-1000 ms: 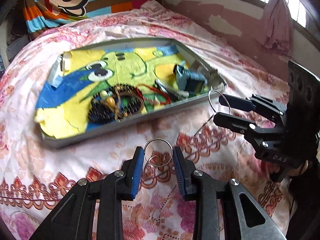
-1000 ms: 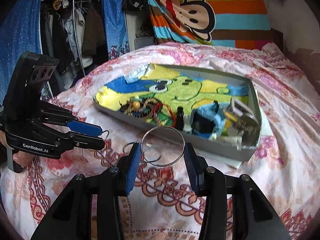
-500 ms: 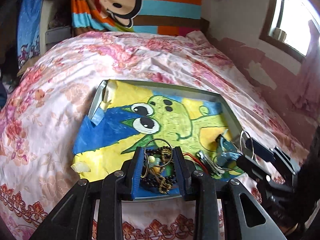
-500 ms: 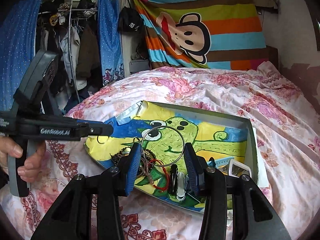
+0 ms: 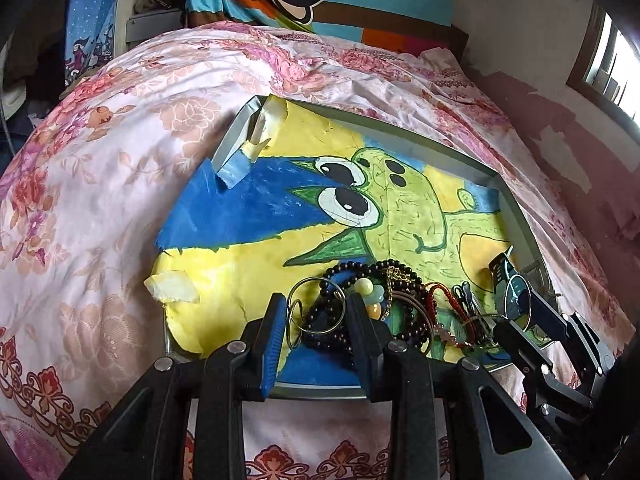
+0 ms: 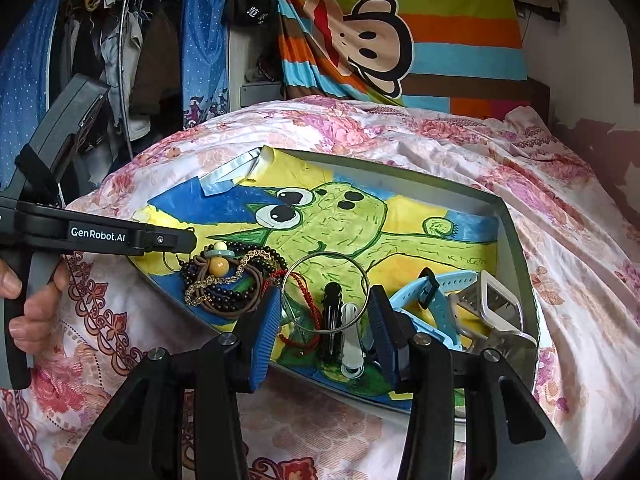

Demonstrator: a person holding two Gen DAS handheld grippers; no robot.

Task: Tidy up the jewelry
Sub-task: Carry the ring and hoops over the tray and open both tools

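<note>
A grey tray (image 5: 520,216) lined with a yellow, blue and green cartoon drawing lies on the bed. My left gripper (image 5: 316,320) is shut on a small silver ring (image 5: 298,322) over the tray's near edge, above a pile of dark bead bracelets (image 5: 376,276). My right gripper (image 6: 325,312) is shut on a large silver ring (image 6: 362,268) over the tray, above black and white hair clips (image 6: 332,304). The bracelet pile shows in the right wrist view (image 6: 228,276) under the left gripper (image 6: 180,240). Blue and white watches (image 6: 452,284) lie at the tray's right end.
The tray (image 6: 516,236) rests on a pink floral bedspread (image 5: 104,184). A striped monkey blanket (image 6: 384,40) hangs behind the bed. A clothes rack (image 6: 120,40) stands at the far left. A window (image 5: 612,68) is on the right wall.
Both grippers have lifted their rings off the bedspread and carried them forward over the tray. Each ring stays held.
</note>
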